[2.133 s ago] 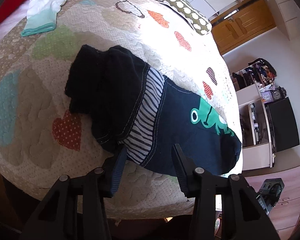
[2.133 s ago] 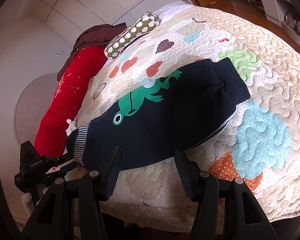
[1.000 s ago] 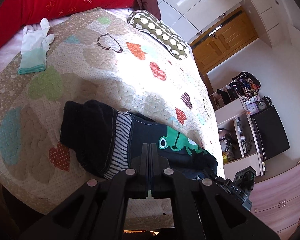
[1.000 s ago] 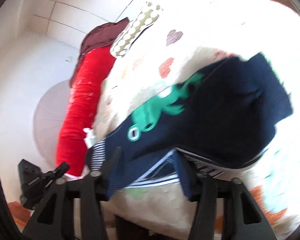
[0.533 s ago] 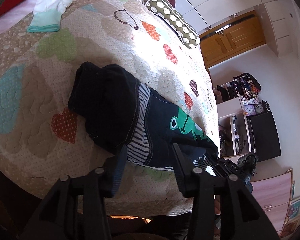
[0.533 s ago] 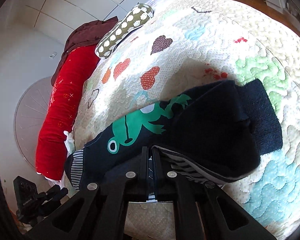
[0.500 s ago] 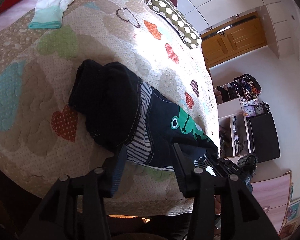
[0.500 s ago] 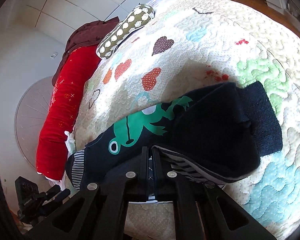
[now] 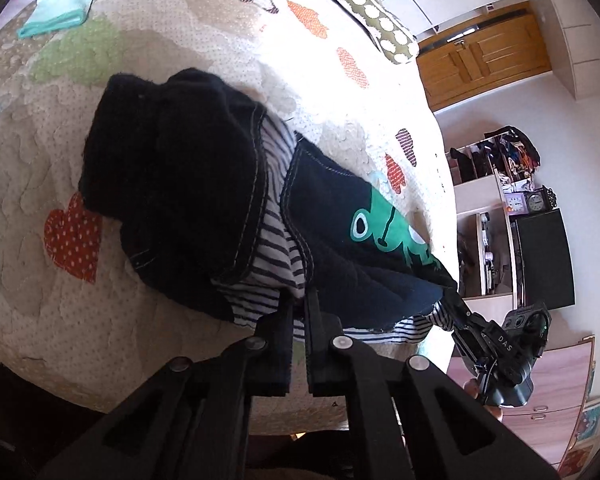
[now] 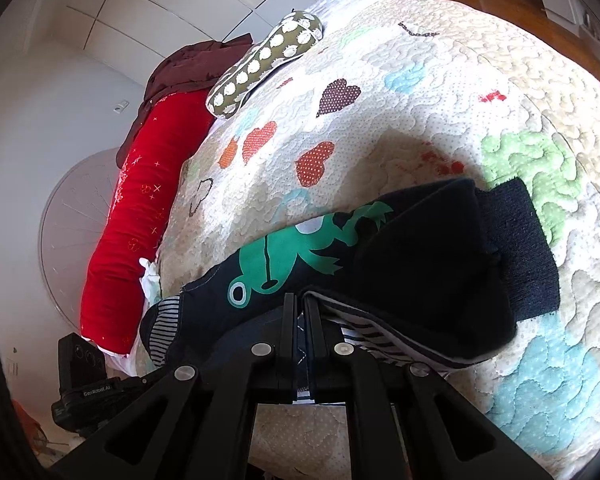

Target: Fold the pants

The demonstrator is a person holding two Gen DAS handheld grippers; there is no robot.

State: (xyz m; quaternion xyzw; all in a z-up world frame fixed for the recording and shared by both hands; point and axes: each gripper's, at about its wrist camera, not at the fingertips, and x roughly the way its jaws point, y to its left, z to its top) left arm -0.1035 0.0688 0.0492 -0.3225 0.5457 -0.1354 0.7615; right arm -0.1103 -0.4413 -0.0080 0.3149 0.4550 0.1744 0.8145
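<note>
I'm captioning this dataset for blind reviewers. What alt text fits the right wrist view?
The right gripper, jaws shut, pinches the near edge of dark navy pants with a green frog print, lying on a heart-patterned quilt. A red bolster and a spotted pillow lie beyond.

We read "DAS" in pale letters on the black body of the other handheld claw device [image 9: 504,350], seen at the lower right of the left wrist view. In the right wrist view, the black device [image 10: 85,376] at the lower left carries a small white label that looks like "GenRobot.AI", though the letters are tiny. A clock [image 9: 535,202] on the shelf shows a dial, but we cannot read its numerals. We find no other legible writing.
</note>
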